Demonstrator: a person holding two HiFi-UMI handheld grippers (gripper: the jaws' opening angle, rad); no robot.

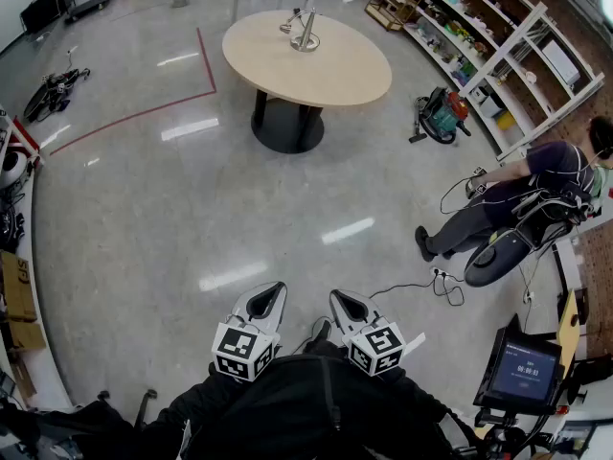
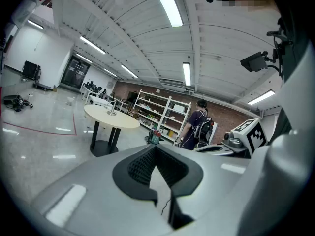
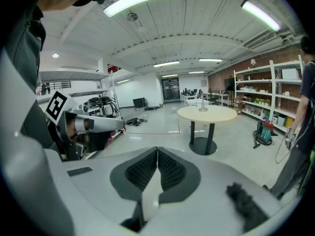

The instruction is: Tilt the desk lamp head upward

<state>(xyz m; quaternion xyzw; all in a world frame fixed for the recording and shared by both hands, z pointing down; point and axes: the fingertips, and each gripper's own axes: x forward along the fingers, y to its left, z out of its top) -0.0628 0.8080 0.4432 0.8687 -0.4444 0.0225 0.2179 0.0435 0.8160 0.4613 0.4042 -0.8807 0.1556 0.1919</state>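
A silver desk lamp stands on a round beige table far across the floor; its head's tilt is too small to make out. Both grippers are held close to the person's body, well short of the table. My left gripper is shut with nothing between its jaws, and my right gripper beside it is likewise shut and empty. The left gripper view shows its shut jaws below the distant table and lamp. In the right gripper view, the shut jaws point toward the table and lamp.
A person sits in a chair at the right, near tall shelves. A green and red vacuum cleaner stands by the shelves. Cables lie on the floor. A monitor is at lower right. Red tape marks the floor.
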